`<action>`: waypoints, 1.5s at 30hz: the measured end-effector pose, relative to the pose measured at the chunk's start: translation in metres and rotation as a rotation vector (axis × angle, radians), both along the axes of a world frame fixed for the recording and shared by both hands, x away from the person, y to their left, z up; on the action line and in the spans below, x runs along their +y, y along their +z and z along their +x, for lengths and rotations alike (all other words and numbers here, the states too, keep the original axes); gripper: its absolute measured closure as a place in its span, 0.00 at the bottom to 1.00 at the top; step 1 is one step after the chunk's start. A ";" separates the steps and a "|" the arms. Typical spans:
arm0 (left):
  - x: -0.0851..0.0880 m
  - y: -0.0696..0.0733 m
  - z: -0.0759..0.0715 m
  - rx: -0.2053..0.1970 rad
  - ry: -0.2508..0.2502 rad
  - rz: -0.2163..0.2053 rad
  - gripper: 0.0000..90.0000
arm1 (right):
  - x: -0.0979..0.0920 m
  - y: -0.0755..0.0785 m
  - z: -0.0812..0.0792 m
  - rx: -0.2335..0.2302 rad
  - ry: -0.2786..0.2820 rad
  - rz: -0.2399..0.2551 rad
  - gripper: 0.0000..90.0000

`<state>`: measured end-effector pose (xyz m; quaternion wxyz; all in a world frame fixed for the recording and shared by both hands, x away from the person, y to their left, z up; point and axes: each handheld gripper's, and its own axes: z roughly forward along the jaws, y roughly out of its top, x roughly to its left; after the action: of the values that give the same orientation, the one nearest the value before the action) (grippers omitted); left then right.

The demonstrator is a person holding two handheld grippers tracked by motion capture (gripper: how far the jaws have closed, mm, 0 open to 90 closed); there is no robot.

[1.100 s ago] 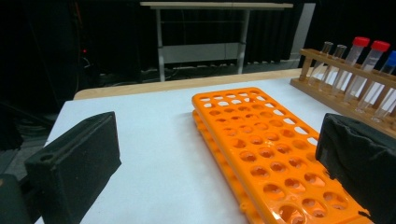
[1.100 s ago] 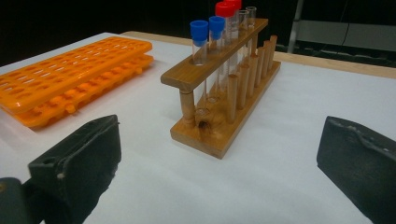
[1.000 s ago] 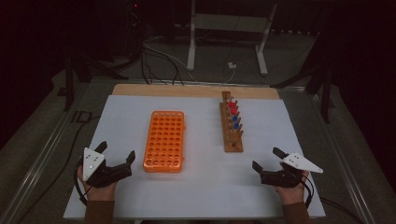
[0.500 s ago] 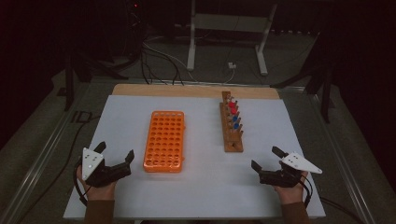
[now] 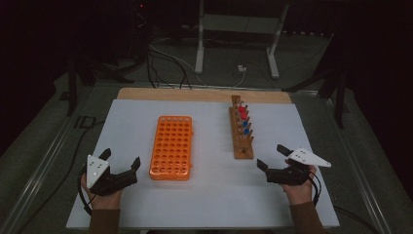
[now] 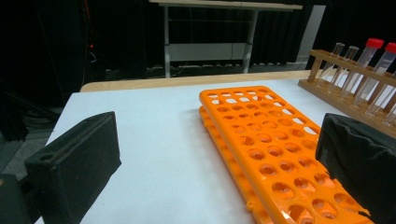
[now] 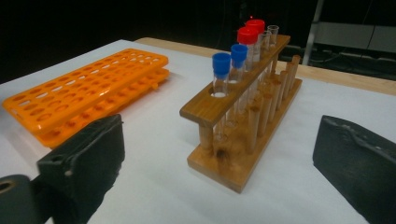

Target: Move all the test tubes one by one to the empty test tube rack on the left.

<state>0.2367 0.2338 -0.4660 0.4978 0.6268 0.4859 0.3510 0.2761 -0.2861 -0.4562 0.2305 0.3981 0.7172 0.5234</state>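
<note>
On the white table (image 5: 214, 195), no writing is readable; orange rack (image 5: 171, 146) and wooden rack (image 5: 242, 134) run lengthwise away from the person. Left gripper (image 5: 119, 165) and right gripper (image 5: 272, 157) gape, holding nothing.

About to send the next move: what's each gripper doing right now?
Left gripper: open, holding nothing, beside the orange rack.
Right gripper: open, holding nothing, near the wooden tube rack.

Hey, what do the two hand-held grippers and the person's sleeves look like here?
Each is a black two-jaw tool. The left hand-held gripper and the right hand-held gripper both carry a pale grey three-cornered plate on top and trail a thin black cable around the wrist. In the gripper views the jaws are blocky, matte black pads. The sleeves are brown.
</note>
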 end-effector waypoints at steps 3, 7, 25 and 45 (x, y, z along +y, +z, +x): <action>0.000 0.000 0.000 0.002 0.001 -0.006 0.00 | 0.004 0.004 0.009 0.009 0.008 0.013 0.05; 0.001 -0.001 0.000 0.005 0.002 -0.009 0.00 | 0.010 0.010 0.020 0.016 0.019 0.019 0.06; 0.000 -0.002 0.001 0.013 -0.003 -0.008 0.00 | 0.044 0.014 0.069 0.062 -0.011 -0.110 0.52; 0.001 -0.002 0.001 0.015 -0.008 -0.016 0.00 | 0.061 -0.007 0.088 0.124 -0.023 -0.137 0.84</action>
<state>0.2379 0.2343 -0.4685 0.5008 0.6274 0.4898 0.3402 0.3646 -0.2255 -0.4633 0.2184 0.4212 0.7595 0.4450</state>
